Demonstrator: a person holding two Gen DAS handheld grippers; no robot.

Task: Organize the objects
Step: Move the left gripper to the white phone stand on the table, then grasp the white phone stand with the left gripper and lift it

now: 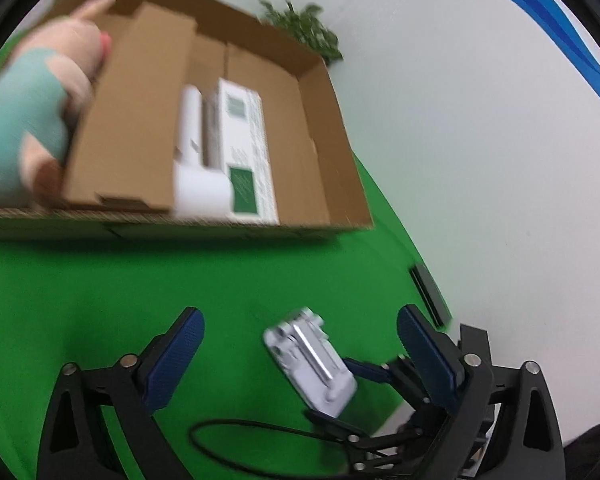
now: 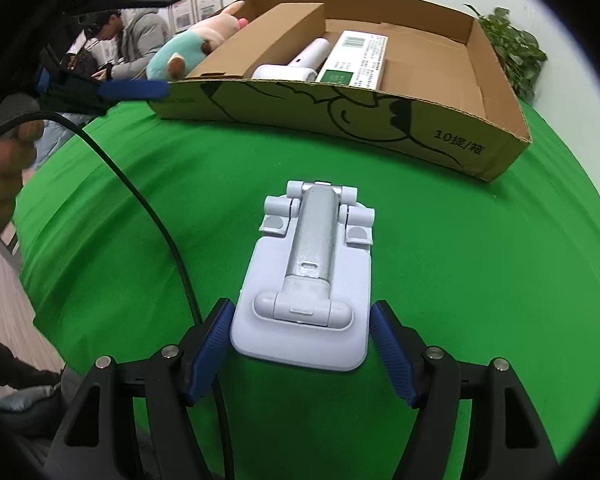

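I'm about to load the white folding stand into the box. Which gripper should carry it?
Right. The right gripper already has the white folding stand between its fingers, facing the cardboard box. The left gripper is open and empty.

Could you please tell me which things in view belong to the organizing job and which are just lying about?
Part of the job:
- white folding stand, between the right gripper's pads
- cardboard box
- plush toy, white lint roller and green-and-white carton in the box
- left gripper, open

Just lying about:
- leafy plants
- black cable
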